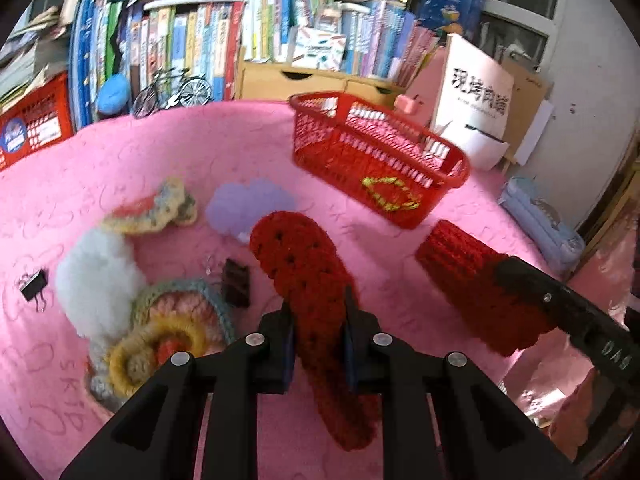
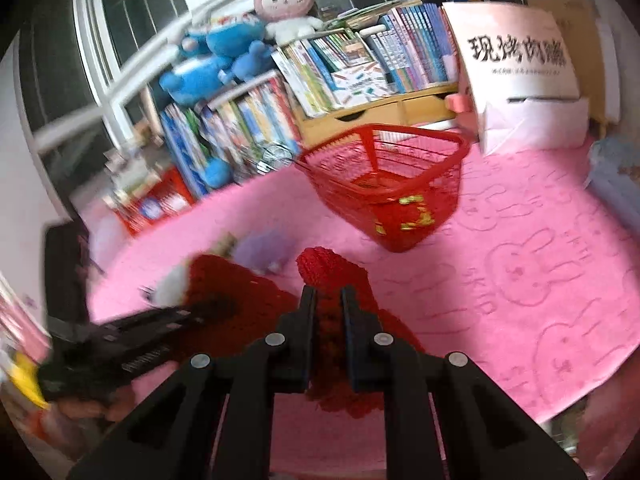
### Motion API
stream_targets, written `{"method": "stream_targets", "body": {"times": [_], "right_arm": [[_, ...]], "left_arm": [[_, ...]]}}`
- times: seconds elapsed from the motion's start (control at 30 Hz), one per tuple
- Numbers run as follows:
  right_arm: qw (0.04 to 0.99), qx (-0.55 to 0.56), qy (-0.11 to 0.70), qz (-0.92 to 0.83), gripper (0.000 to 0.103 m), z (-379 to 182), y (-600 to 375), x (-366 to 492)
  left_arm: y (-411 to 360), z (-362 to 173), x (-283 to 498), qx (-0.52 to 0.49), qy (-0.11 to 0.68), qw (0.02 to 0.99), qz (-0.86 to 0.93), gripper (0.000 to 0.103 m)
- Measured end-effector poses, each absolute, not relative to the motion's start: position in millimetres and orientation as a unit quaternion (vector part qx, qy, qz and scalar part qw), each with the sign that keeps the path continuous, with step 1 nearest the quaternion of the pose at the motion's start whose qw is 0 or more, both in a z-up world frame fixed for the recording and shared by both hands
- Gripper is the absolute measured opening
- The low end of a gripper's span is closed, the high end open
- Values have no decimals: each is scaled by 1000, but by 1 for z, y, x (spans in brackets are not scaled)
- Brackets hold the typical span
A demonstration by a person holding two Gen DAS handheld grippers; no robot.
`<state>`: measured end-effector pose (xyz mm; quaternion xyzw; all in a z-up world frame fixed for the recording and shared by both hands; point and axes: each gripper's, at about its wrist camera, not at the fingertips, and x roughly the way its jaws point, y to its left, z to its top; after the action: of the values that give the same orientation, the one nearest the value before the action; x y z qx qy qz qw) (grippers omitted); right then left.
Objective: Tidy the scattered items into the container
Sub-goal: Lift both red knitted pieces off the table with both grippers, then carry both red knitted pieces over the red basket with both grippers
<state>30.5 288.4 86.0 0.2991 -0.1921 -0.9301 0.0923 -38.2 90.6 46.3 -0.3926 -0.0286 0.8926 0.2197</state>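
My left gripper (image 1: 318, 304) is shut on a red crochet piece (image 1: 304, 280), held above the pink cloth. My right gripper (image 2: 328, 300) is shut on a second red crochet piece (image 2: 340, 280), which also shows in the left wrist view (image 1: 472, 292). The red plastic basket (image 1: 452, 168) stands ahead at the back right, also in the right wrist view (image 2: 440, 184); it looks empty. On the cloth at left lie a white fluffy ball (image 1: 96, 284), two multicoloured crochet pieces (image 1: 168, 332) (image 1: 156, 212), a purple fluffy item (image 1: 248, 204), a dark clip (image 1: 236, 284) and a black binder clip (image 1: 34, 286).
A pink cloth (image 2: 520, 272) covers the table. Books, a wooden drawer unit (image 1: 300, 80), a model bicycle (image 1: 176, 90), a white sign box (image 1: 476, 96) and plush toys line the back. A blue pouch (image 1: 540, 220) lies at the right edge.
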Motion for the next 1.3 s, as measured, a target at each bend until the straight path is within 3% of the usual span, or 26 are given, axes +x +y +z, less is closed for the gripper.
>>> {"method": "stream_targets", "body": {"times": [0.1, 0.23, 0.43, 0.63, 0.83, 1.07, 1.13, 1.27, 1.3], "right_arm": [[109, 287, -224, -925, 12, 87, 298, 32], [31, 319, -197, -926, 12, 68, 310, 23], [-67, 352, -231, -905, 16, 34, 356, 16], [-150, 337, -180, -912, 53, 38, 373, 29], [-63, 319, -122, -938, 79, 56, 329, 31], [-85, 364, -76, -924, 78, 23, 304, 4], [-90, 363, -66, -925, 74, 24, 301, 5], [-87, 362, -82, -924, 34, 29, 301, 9], [-88, 363, -90, -923, 30, 29, 303, 11]], "left_arm": [[96, 45, -36, -391, -11, 218, 894, 19], [94, 40, -37, -401, -12, 214, 891, 18], [91, 35, -40, -409, -10, 205, 889, 18], [92, 29, -43, -420, -7, 196, 886, 18], [91, 28, -44, -424, -6, 195, 884, 19], [90, 19, -46, -438, 9, 182, 880, 19], [89, 13, -49, -447, 12, 174, 877, 19], [89, 11, -50, -445, 10, 177, 878, 19], [90, 11, -50, -442, 14, 175, 880, 21]]}}
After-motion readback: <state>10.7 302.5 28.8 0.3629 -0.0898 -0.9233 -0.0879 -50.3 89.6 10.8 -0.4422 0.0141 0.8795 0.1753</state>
